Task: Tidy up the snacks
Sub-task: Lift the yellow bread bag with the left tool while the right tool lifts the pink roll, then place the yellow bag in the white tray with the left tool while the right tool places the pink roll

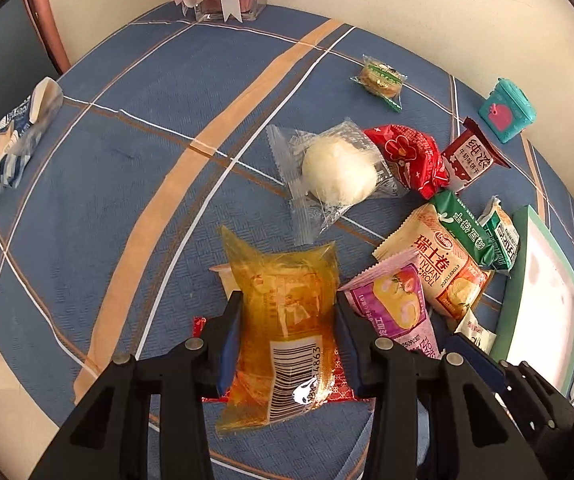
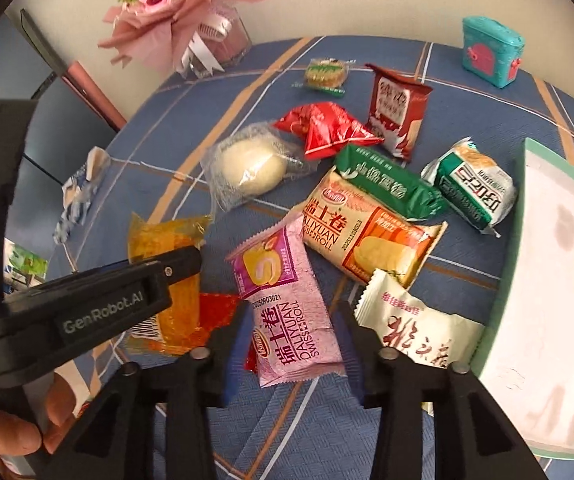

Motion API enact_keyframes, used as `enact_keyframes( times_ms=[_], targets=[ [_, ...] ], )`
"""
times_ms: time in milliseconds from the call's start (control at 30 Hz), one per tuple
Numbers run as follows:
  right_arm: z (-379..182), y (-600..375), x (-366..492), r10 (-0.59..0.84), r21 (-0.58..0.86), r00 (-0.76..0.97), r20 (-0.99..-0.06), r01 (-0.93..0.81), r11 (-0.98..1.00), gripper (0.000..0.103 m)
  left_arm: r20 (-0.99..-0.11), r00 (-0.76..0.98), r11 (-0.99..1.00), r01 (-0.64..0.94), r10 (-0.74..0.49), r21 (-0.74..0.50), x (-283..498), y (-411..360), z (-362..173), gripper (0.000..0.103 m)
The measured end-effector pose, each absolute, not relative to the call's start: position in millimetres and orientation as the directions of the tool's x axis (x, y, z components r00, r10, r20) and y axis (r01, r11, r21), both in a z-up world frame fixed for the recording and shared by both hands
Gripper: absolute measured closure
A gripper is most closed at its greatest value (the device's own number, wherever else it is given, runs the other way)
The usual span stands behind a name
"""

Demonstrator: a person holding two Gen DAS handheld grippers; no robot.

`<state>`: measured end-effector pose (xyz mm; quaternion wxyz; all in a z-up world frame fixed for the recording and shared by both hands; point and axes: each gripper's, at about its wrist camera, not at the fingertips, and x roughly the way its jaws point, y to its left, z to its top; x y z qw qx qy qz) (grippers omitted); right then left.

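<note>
1. Left gripper (image 1: 289, 336) is clamped on the yellow see-through snack pack (image 1: 283, 320), blue pads pressed into both long sides. The barcode end faces the camera and the pack hangs nose-down over the blue plaid tablecloth (image 1: 127, 160). Gripping across the narrow middle makes sense to me, a soft pack would probably flop if held by a corner.

2. Right gripper (image 2: 293, 336) straddles the pink Swiss roll pack (image 2: 287, 300). Its fingers (image 2: 239, 344) sit along the pack's sides, but I honestly can't tell if the pads are biting or only brushing it. The pack lies lengthwise between them, so it's lined up for a side pinch either way.

3. From the right wrist view the left gripper (image 2: 191, 260) shows up just left of the pink pack, so both tools are working the same corner of the pile.

4. The rest is scattered loose: a white bun in clear wrap (image 2: 253, 172), a red crinkly pack (image 2: 323, 128), a green pack (image 2: 387, 188), an orange-and-cream Swiss roll pack (image 2: 371, 232), and a white candy-style pack (image 2: 419, 328) touching the tray.

5. The mint-rimmed white tray (image 2: 527, 184) on the right is bare, so I'd guess that's where the snacks get lined up. Nothing's in it yet, so we're early.

6. Risk: that red wrapper (image 2: 215, 312) under the yellow pack could tag along.
</note>
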<state>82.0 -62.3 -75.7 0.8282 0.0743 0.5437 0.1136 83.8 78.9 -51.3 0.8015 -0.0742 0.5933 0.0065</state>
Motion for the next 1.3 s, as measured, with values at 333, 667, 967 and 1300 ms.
enact_keyframes(
  times_ms=[333, 667, 967, 1300],
  targets=[
    [-93, -42, 90, 0.218, 0.175, 0.356, -0.909, -0.15, 0.973, 0.05, -0.949, 0.298, 0.988, -0.076, -0.103, -0.132, 87, 78, -56, 0.058],
    [-107, -34, 92, 0.19, 0.148, 0.336, -0.922, -0.147, 0.978, 0.047, -0.955, 0.277, 0.991, -0.05, -0.107, -0.125, 88, 70, -64, 0.058],
    [-108, -35, 94, 0.199, 0.167, 0.332, -0.922, -0.124, 0.978, 0.049, -0.964, 0.245, 0.991, -0.05, -0.106, -0.122, 91, 66, -77, 0.058],
    [-100, -36, 88, 0.21, 0.174, 0.341, -0.916, -0.135, 0.976, 0.061, -0.962, 0.257, 0.991, -0.072, -0.091, -0.113, 85, 69, -72, 0.06]
  ],
)
